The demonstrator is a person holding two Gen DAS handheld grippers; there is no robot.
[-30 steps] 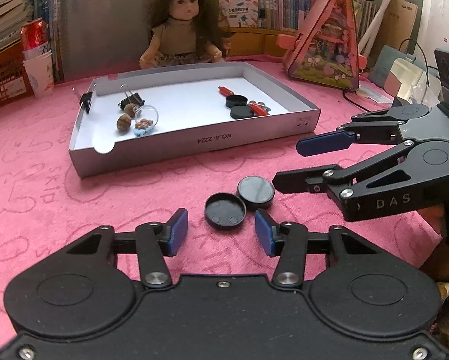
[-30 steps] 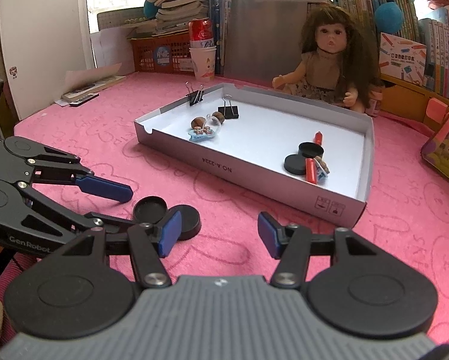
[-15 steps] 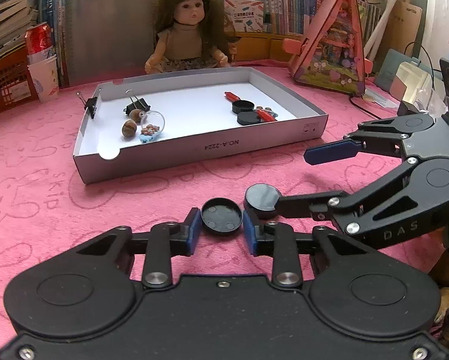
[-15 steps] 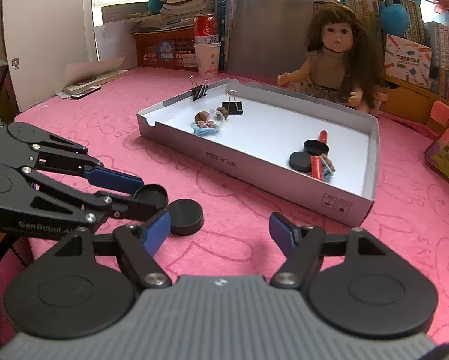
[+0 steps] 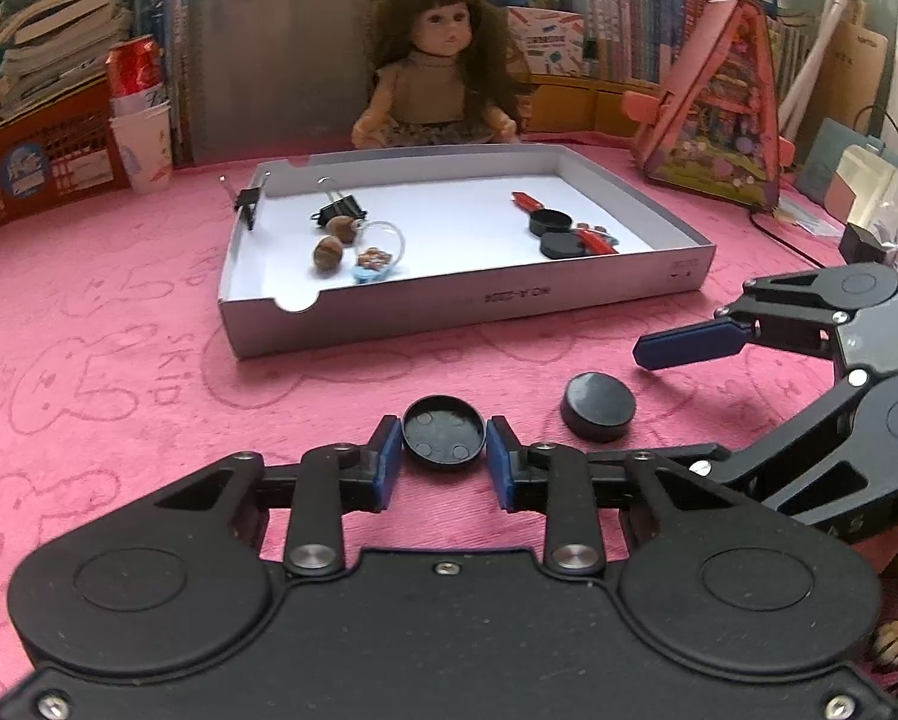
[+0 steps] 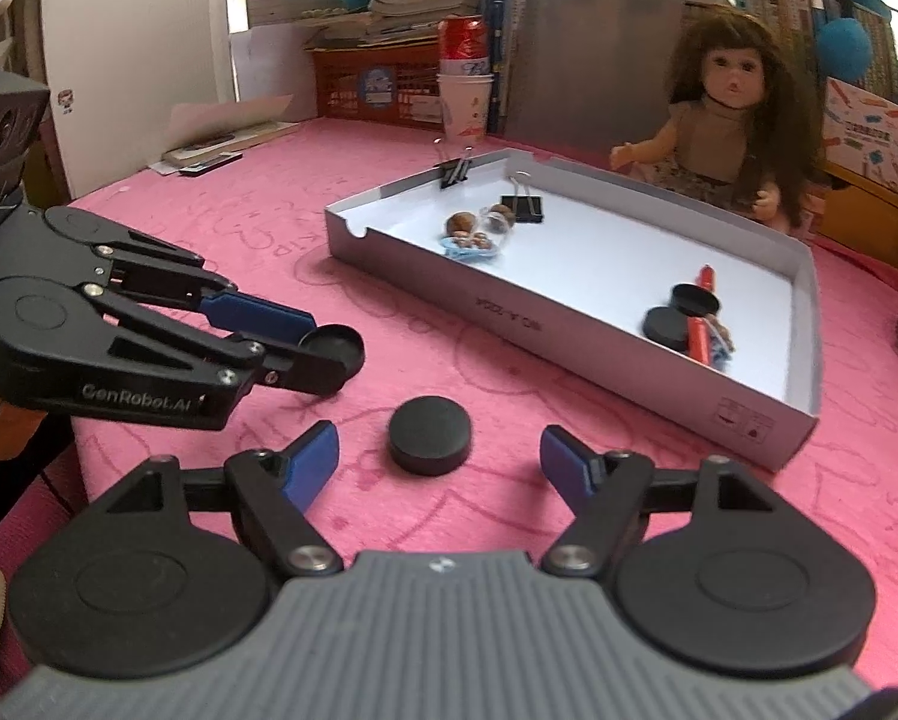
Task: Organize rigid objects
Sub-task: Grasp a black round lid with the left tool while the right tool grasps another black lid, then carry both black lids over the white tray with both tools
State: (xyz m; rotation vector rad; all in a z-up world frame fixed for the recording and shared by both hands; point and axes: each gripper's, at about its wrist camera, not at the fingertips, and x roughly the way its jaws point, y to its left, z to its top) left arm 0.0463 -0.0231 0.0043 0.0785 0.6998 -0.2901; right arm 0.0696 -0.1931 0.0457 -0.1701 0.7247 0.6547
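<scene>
1. A pink cloth covers the desk, and a grey tray sits on it.
2. The left gripper lies low and level in front of the tray, its pads clamped on an upturned black cap.
3. The right gripper points at the tray, its jaws spread wide.
4. A black disc lies on the cloth between its fingers, untouched, just beside the cap.

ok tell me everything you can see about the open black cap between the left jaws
The black cap is a shallow round lid, plastic by the look, lying hollow side up on the pink cloth, with small round marks inside. The left gripper has its blue pads against its rim on both sides. The closed black cap lies apart, to its right.
</scene>
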